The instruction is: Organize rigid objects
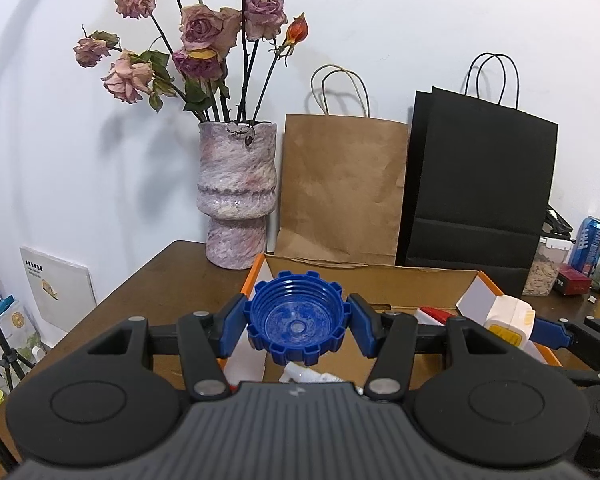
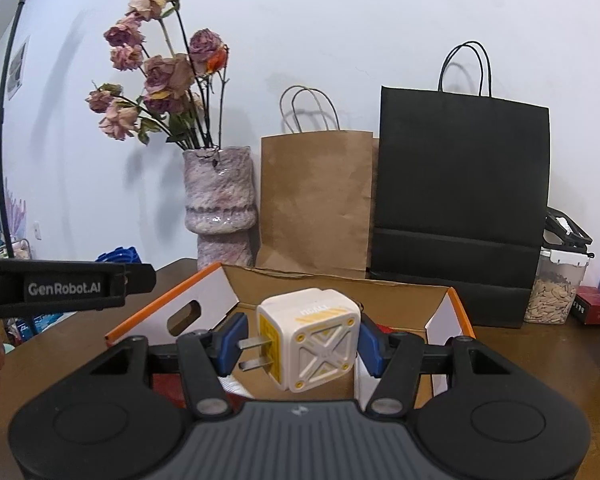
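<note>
In the left wrist view, the left gripper (image 1: pixel 297 322) has its blue pads pressed against both sides of a blue ridged screw cap (image 1: pixel 297 317), held with its hollow threaded inside facing the camera. The cap hangs above the near part of an open cardboard box (image 1: pixel 412 280) with orange edges and white flaps. Under the cap, white items lie in the box, too hidden to identify, and something red and white shows farther right inside it.

In the right wrist view, the right gripper (image 2: pixel 298 340) is closed on a white and yellow cube-shaped plug adapter (image 2: pixel 310 338). One pad sits at the tips of its two metal prongs, which stick out to the left; the other presses on the opposite face. The adapter is above the box interior, and it also appears at the right edge of the left wrist view, level with the cap. The left gripper's black side, printed with GenRobot.AI, shows at the left of the right wrist view.

The box rests on a brown wooden table (image 1: pixel 168 276). Behind it stand a mottled pink vase (image 1: pixel 238 192) of dried roses (image 1: pixel 204 30), a brown paper bag (image 1: pixel 342 188) and a black paper bag (image 1: pixel 480 184), side by side against a white wall. Far right, there is a clear container of seeds (image 2: pixel 554 294), a blue can (image 1: pixel 590 246) and a small red box (image 2: pixel 596 306).
</note>
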The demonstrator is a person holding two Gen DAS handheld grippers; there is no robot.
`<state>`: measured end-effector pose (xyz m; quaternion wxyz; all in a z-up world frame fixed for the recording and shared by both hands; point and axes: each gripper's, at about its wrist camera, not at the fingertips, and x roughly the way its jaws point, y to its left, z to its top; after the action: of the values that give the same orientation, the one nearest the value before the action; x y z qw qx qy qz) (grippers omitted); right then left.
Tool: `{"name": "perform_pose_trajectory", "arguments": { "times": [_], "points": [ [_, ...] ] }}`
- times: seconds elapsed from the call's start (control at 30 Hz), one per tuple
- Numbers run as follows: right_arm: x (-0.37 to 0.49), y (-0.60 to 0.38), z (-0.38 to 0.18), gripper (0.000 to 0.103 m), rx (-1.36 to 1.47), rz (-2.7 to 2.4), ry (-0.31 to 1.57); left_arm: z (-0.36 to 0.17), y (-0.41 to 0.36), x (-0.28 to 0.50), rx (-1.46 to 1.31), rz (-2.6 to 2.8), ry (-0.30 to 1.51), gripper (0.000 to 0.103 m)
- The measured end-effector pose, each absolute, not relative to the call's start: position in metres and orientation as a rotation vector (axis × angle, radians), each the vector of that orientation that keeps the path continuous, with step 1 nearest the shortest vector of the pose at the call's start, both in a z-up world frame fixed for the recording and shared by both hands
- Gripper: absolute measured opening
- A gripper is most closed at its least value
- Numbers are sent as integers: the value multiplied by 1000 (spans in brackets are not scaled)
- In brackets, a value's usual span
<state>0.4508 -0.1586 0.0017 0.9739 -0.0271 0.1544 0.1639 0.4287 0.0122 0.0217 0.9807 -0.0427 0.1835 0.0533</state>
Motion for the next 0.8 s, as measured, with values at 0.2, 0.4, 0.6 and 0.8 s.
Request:
{"name": "perform_pose_trajectory", "arguments": {
  "times": [0.2,0.4,0.6,0.8],
  "points": [
    [471,-157,1,57,-59,321,322,19,12,448,-81,115,376,55],
    [489,-154,0,57,-65,314,341,17,11,469,-72,120,380,55],
    [507,-153,-1,57,-74,309,351,15,12,488,-66,125,382,55],
    [524,-152,-4,57,-91,304,366,12,11,505,-53,124,388,55]
  ]
}}
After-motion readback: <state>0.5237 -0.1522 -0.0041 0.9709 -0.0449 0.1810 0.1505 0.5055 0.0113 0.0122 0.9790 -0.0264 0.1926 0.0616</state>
